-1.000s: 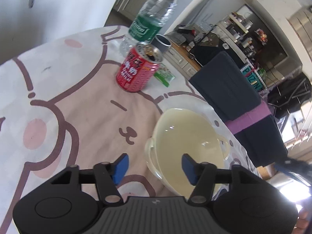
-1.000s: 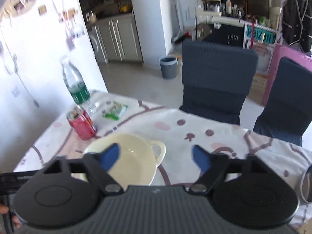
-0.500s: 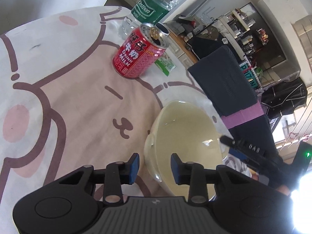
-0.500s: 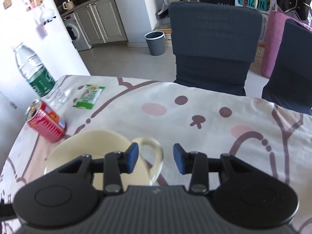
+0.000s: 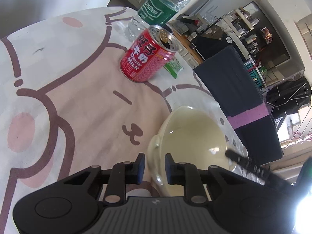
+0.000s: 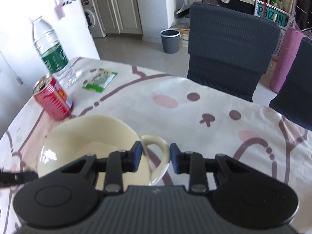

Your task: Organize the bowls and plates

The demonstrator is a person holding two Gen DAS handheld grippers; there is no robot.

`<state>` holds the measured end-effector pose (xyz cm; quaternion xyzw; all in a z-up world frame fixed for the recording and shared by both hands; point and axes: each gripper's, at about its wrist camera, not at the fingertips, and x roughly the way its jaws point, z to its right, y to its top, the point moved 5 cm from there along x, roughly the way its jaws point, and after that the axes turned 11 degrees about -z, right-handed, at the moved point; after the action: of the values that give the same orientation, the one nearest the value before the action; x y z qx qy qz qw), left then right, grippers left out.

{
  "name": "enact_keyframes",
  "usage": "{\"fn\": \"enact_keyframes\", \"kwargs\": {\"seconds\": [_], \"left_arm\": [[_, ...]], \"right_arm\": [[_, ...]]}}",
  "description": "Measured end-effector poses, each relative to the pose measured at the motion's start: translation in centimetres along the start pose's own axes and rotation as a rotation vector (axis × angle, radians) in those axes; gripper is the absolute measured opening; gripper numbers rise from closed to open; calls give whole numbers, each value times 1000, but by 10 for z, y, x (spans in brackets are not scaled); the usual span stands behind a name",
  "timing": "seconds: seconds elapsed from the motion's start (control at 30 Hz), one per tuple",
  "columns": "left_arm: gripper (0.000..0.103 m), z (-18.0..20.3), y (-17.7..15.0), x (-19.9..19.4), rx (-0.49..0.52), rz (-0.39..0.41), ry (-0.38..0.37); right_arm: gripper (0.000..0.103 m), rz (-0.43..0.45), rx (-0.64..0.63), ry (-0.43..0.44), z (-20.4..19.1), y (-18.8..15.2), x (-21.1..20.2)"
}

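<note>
A cream bowl with a loop handle on each side stands on the cartoon-print tablecloth. My left gripper straddles the bowl's near handle and rim, one pad outside and one inside. Its jaws are closing, and a thin gap still shows beside the outer pad. My right gripper sits around the other loop handle. Its jaws are closing too, with the pads just off the handle's sides. A black finger of the right gripper shows at the bowl's far rim.
A red milk can, a water bottle and a green packet stand beyond the bowl. Two dark chairs line the table's far edge. A grey bin is on the floor.
Both grippers came down toward the bowl and their jaws narrowed from wide to close around its two handles. The bowl has stayed in place.
</note>
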<state>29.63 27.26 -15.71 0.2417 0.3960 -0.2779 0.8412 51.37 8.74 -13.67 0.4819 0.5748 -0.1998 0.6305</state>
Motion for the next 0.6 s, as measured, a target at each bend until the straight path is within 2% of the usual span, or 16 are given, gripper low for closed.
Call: {"fn": "enact_keyframes", "kwargs": {"seconds": [0.13, 0.33, 0.43, 0.5, 0.6], "left_arm": [[22, -5, 5, -3, 18, 28, 63], [19, -11, 10, -2, 28, 5, 59], [19, -9, 9, 1, 53, 1, 69], [18, -9, 9, 4, 56, -8, 70], [18, -8, 9, 6, 52, -13, 76]], "right_arm": [[34, -44, -67, 25, -7, -18, -9], [34, -59, -72, 87, -7, -21, -5], [40, -100, -56, 113, -5, -21, 7], [55, -97, -66, 97, -5, -21, 15], [57, -80, -74, 98, -4, -20, 19]]}}
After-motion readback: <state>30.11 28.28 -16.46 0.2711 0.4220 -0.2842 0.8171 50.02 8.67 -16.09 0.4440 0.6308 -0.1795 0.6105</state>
